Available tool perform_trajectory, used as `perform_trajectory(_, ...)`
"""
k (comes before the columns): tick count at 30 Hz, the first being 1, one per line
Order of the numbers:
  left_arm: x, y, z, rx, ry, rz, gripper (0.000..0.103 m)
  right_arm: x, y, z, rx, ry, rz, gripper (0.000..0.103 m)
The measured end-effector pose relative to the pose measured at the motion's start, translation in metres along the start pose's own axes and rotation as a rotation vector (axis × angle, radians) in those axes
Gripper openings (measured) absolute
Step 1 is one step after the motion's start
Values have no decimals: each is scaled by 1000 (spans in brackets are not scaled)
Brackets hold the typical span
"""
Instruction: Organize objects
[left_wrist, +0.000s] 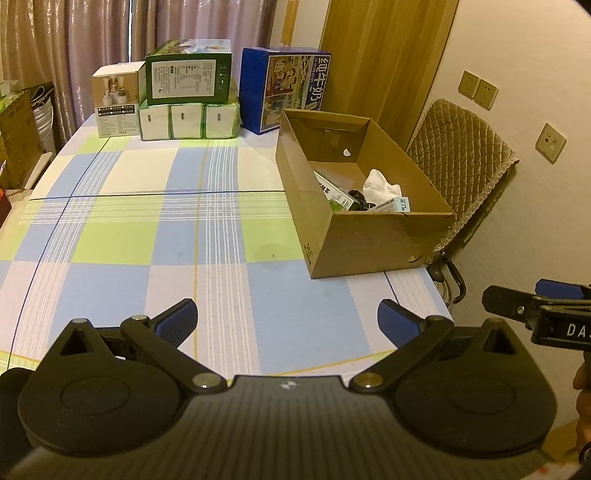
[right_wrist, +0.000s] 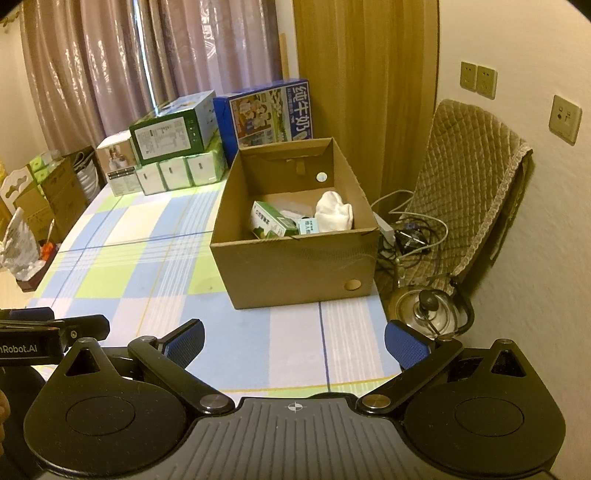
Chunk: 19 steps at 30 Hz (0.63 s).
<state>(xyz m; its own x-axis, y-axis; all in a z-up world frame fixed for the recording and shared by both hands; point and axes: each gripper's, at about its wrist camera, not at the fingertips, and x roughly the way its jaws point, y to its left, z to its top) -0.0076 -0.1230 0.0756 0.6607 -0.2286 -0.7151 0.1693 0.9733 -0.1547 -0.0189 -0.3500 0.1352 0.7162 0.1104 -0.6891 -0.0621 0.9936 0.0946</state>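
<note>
Cardboard box (right_wrist: 295, 266) sits on the table (right_wrist: 155, 258), right side, w/ small packs & a white cloth (right_wrist: 334, 214) inside. We hold left gripper (left_wrist: 286, 321) & right gripper (right_wrist: 293, 341) near us, jaws apart, empty.

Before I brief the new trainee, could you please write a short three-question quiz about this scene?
1. True or false: the cardboard box on the table is closed.
2. What white item lies in it?
3. The fingers of the left gripper and right gripper are: A) shut on something, B) open, holding nothing.

Key: 1 false, it is open-topped. 2 a white cloth, beside a green carton. 3 B.
</note>
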Motion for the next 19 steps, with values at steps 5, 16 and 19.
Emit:
perform_trajectory(5,0,0,0,-2,0,-1,102,0,0,0,-1,-1,0,101)
perform_trajectory(16,2,-1,-4,-8,12,-16,102,0,1,0,-7,3,-2,101)
perform_trajectory(19,2,-1,-6,-3,14,-19,102,0,1,0,-7,5,-2,101)
